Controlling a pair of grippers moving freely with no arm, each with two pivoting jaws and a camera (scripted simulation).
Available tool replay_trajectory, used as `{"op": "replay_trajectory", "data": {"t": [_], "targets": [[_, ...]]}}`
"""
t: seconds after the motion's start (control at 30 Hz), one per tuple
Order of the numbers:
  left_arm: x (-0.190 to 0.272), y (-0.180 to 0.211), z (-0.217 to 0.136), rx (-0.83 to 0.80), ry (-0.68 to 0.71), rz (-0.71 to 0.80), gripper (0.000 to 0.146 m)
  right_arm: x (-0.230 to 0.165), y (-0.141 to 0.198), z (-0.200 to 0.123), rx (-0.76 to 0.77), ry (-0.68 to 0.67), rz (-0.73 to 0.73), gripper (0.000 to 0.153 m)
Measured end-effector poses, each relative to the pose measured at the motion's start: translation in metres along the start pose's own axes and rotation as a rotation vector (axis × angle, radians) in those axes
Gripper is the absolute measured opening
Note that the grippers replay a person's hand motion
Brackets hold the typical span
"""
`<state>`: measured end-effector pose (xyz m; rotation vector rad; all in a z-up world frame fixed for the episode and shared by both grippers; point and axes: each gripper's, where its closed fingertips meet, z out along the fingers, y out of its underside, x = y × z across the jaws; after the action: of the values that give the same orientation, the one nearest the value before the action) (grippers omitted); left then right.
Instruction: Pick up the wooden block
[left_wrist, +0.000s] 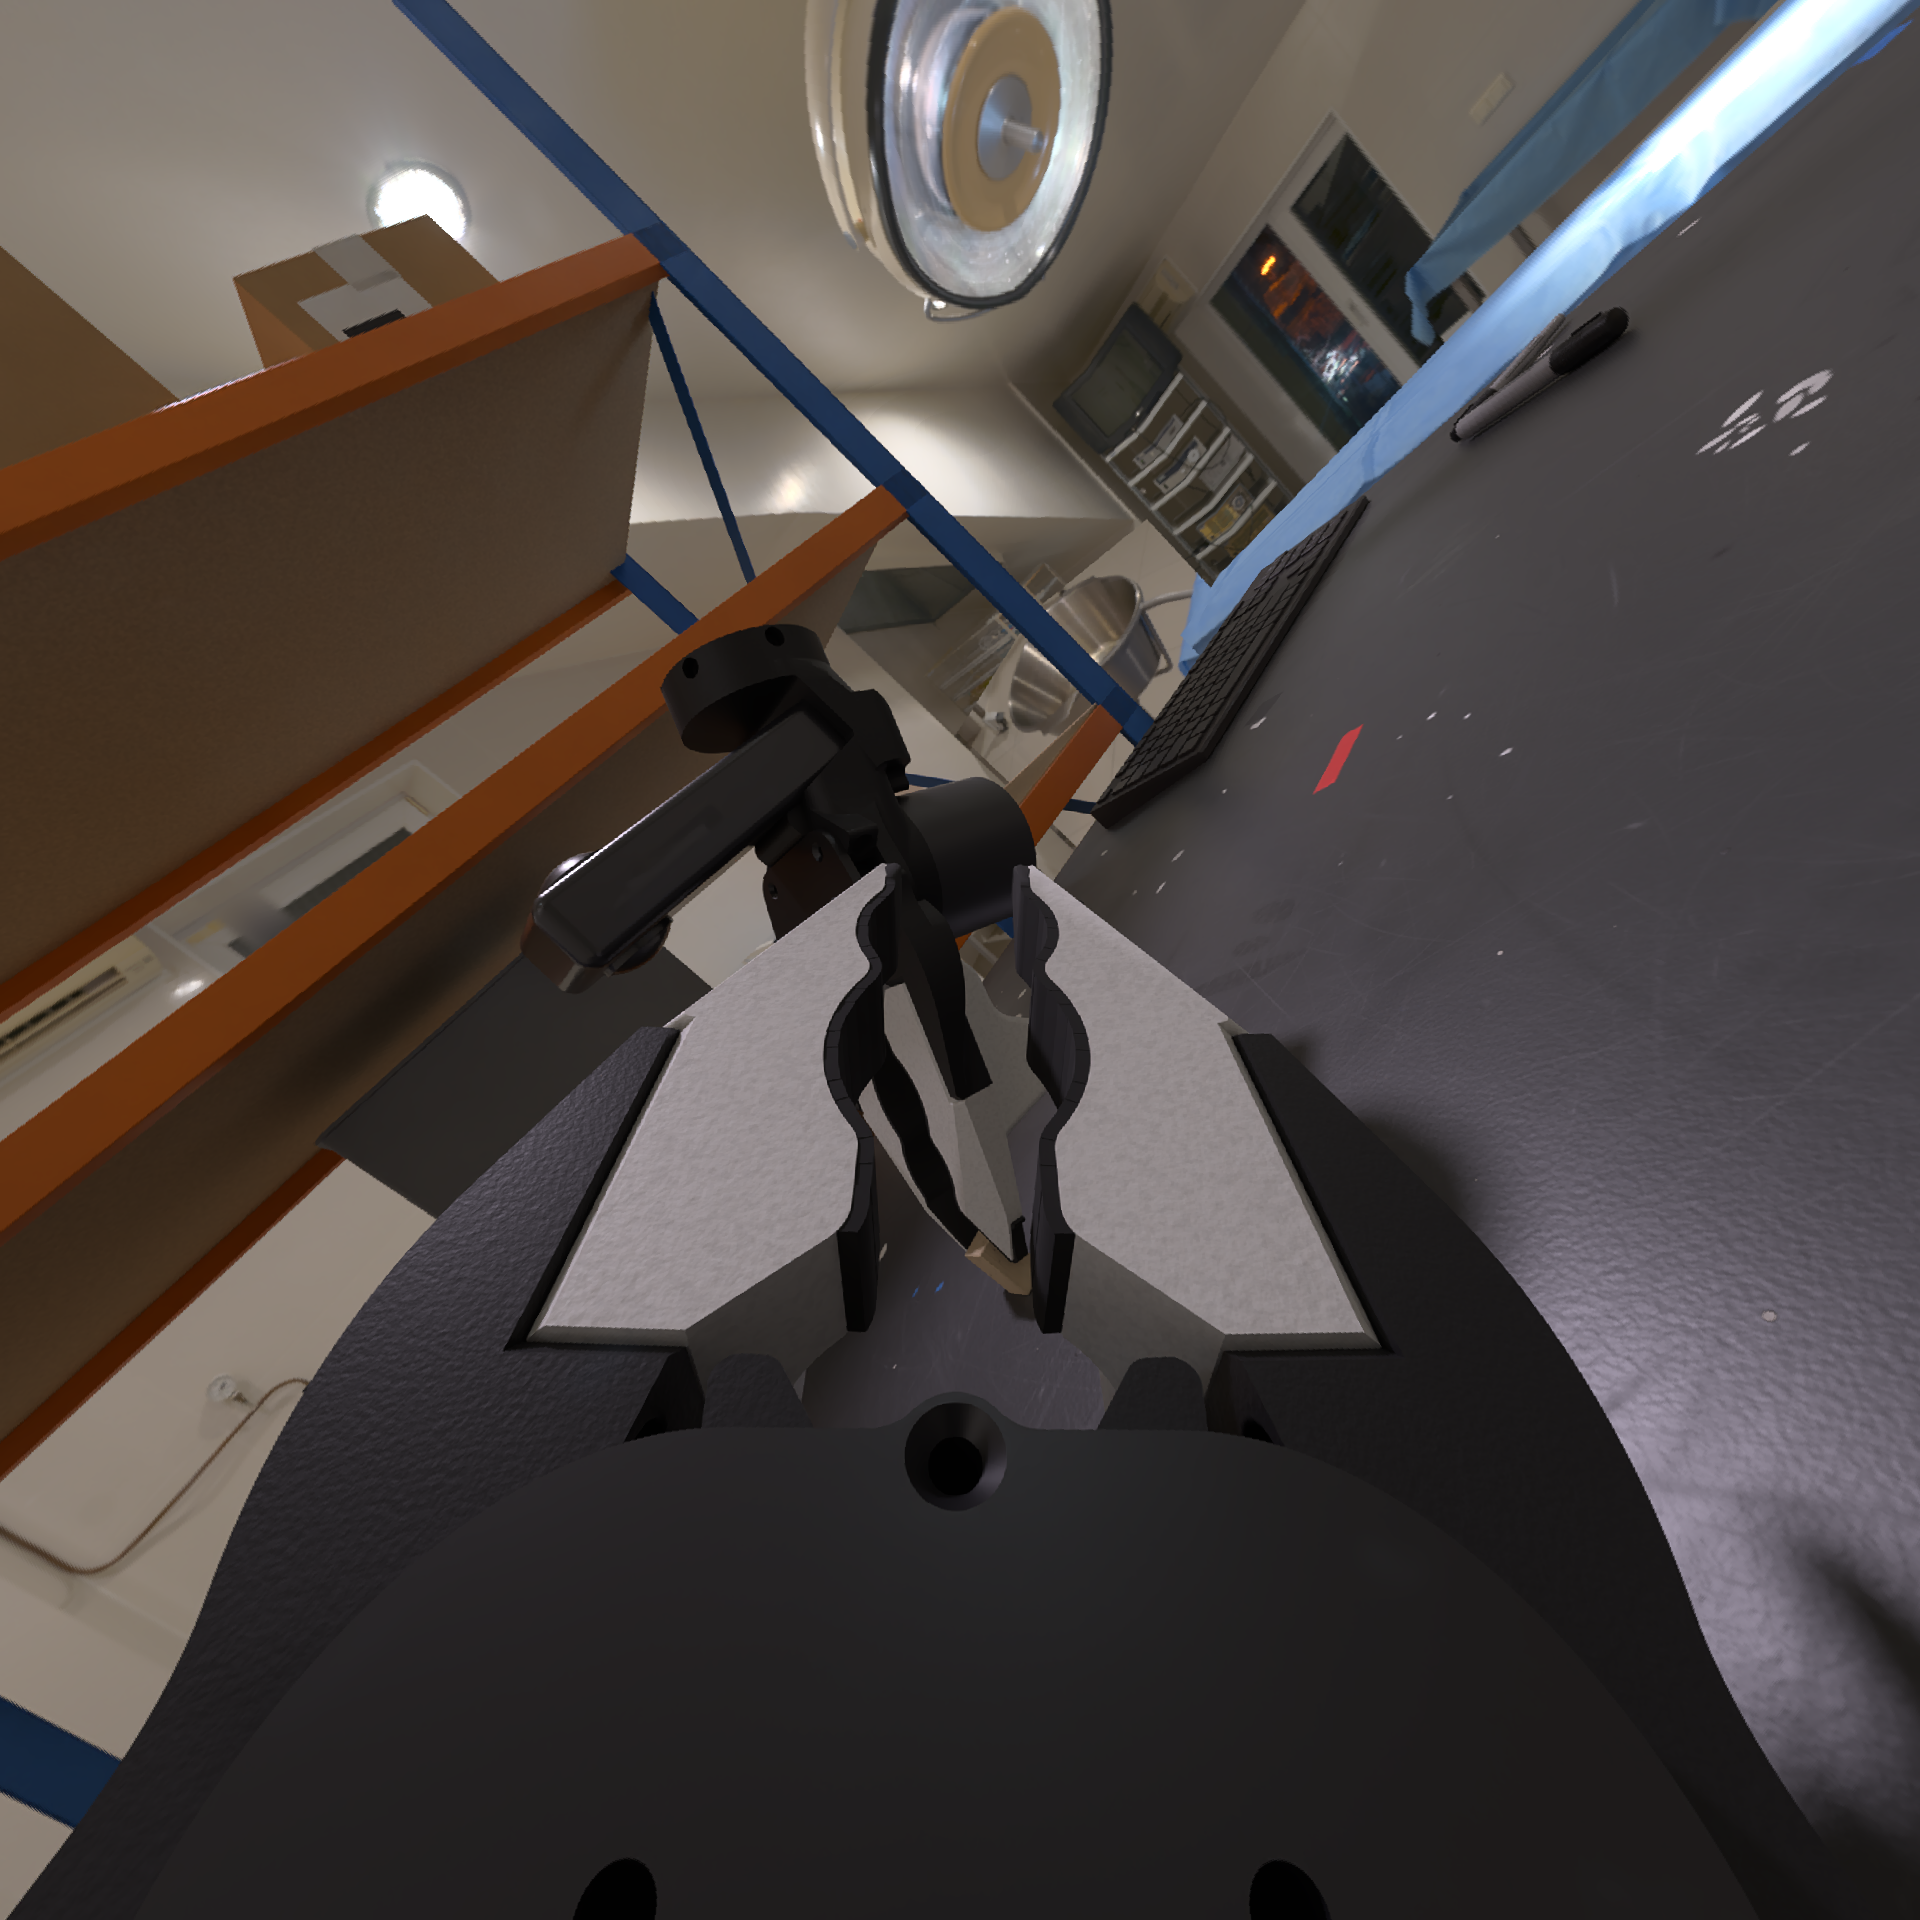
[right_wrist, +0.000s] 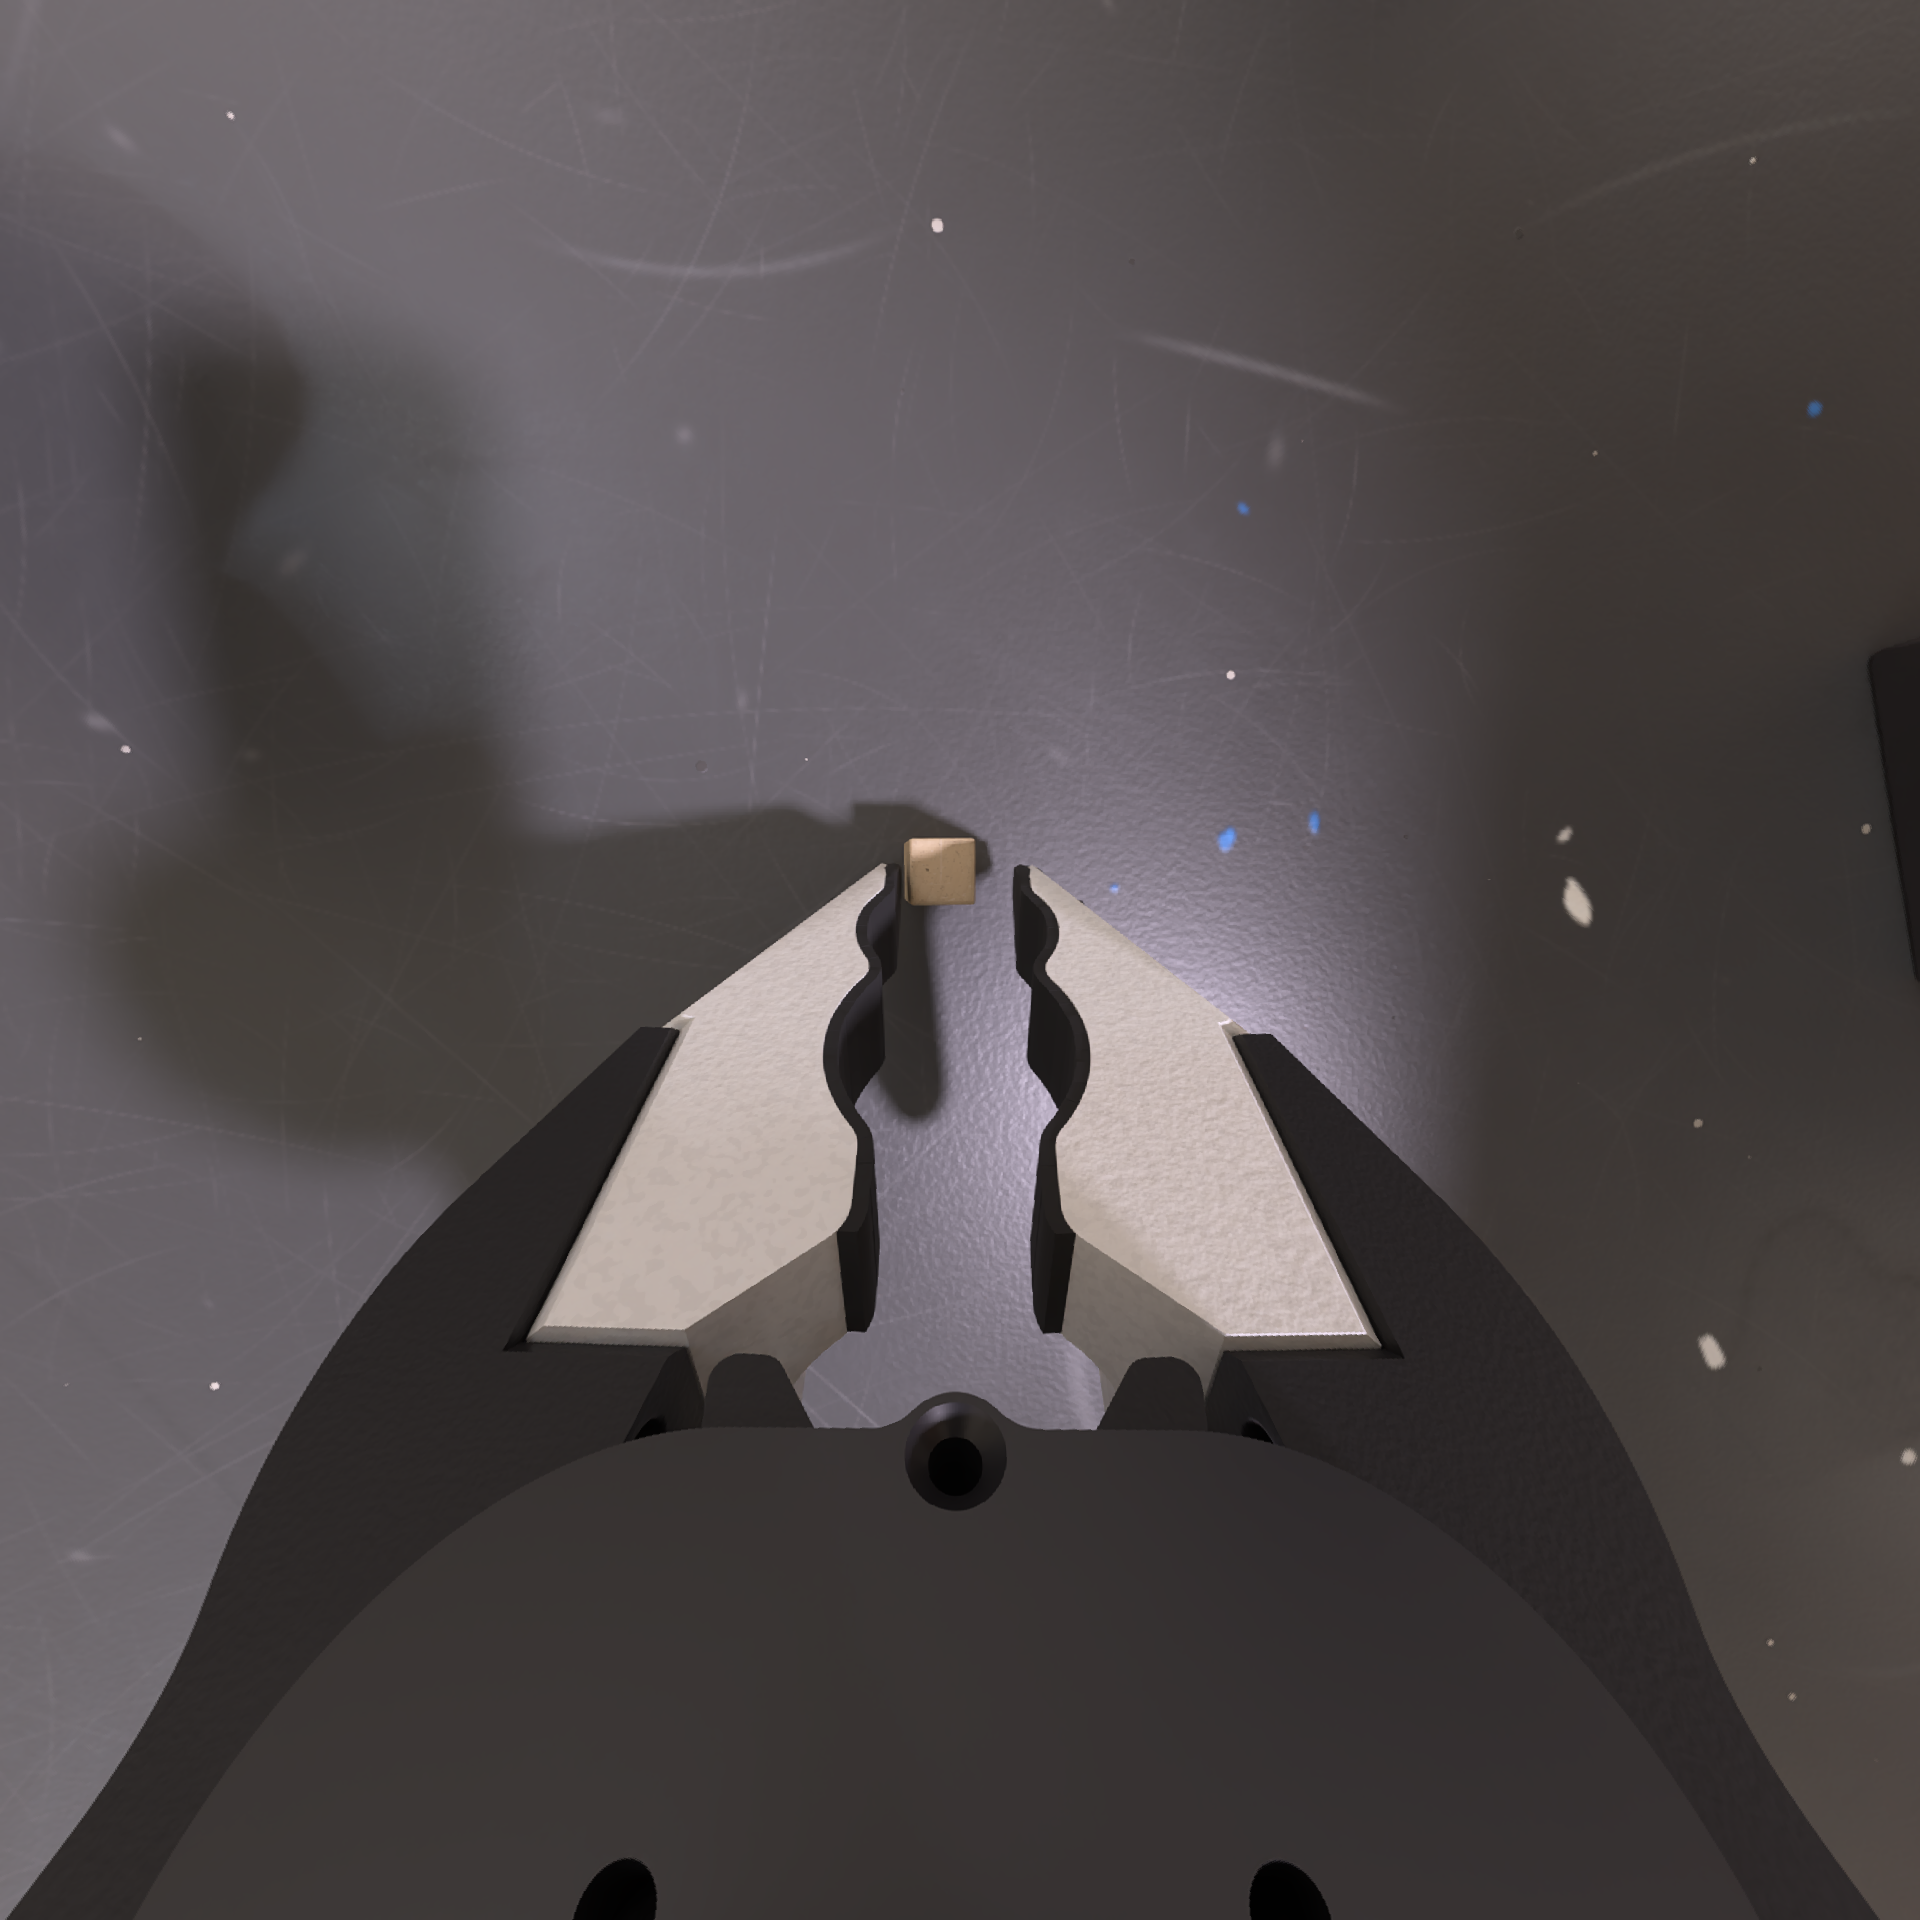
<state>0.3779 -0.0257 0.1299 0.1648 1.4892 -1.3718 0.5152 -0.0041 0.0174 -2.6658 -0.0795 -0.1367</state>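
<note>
Dark scratched tabletop (left_wrist: 1558, 935), black keyboard (left_wrist: 1236, 665) at far edge, marker pens (left_wrist: 1538, 374) beyond; orange-and-blue shelving (left_wrist: 312, 436) alongside, cardboard box (left_wrist: 353, 281) on top, surgical lamp (left_wrist: 966, 145) overhead.

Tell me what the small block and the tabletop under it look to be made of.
Wooden block: a pale tan cube with a matte, faintly speckled face and no shine, which fits unfinished wood, though no grain shows. Tabletop: dark grey, with a fine leathery texture, thin curved scratches and pale and blue flecks; it looks like worn laminate or coated board, but I cannot be sure.
</note>
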Motion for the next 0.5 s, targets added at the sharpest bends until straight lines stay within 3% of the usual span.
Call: {"op": "replay_trajectory", "data": {"t": [0.37,0.43,0.5], "targets": [[0.002,0.003,0.001,-0.021,-0.002,0.063,0.021,-0.005,0.000,0.003,0.037,-0.078,0.027,0.012],[0.002,0.005,0.001,-0.037,-0.009,0.205,0.021,-0.006,0.005,0.001,0.040,-0.104,0.044,0.012],[0.001,0.007,-0.001,-0.052,-0.035,0.459,0.022,-0.004,0.016,-0.004,-0.005,-0.098,0.073,0.012]]}}
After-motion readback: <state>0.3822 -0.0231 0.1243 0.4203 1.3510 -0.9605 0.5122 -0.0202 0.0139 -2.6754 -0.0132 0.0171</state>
